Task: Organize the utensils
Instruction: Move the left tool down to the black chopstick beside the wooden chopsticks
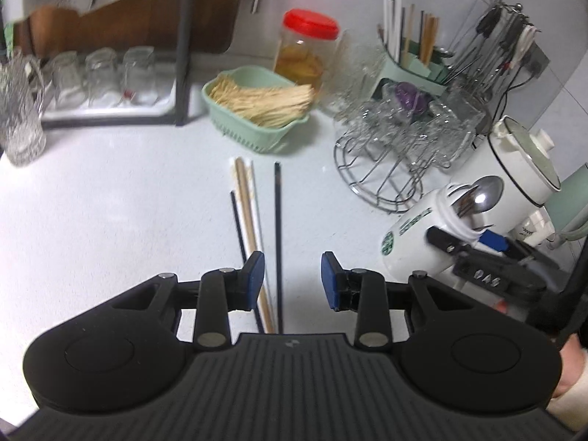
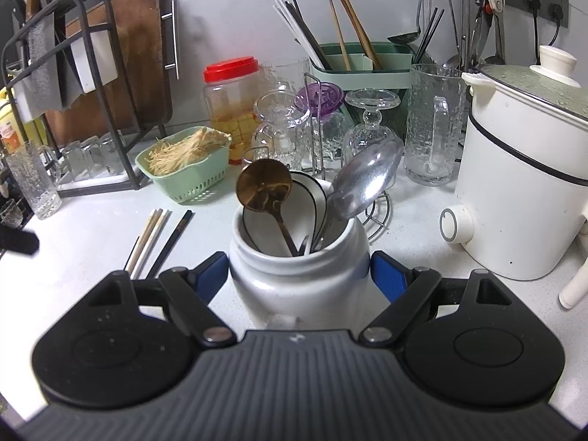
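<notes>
Inside the white jar (image 2: pixel 297 275), spoons (image 2: pixel 367 180) stand upright.

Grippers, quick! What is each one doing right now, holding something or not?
Left gripper: open, holding nothing, above the chopsticks on the counter.
Right gripper: closed on the white jar full of spoons.

1. The loose chopsticks on the white counter (image 1: pixel 253 220) run under the left gripper's black body, which hides their near ends.
2. The white ceramic jar's (image 2: pixel 297 279) base is hidden behind the right gripper's body.
3. The spoon handles sink out of sight inside that jar.
4. The clear glasses on the wire rack (image 1: pixel 404 125) are blurred.
</notes>
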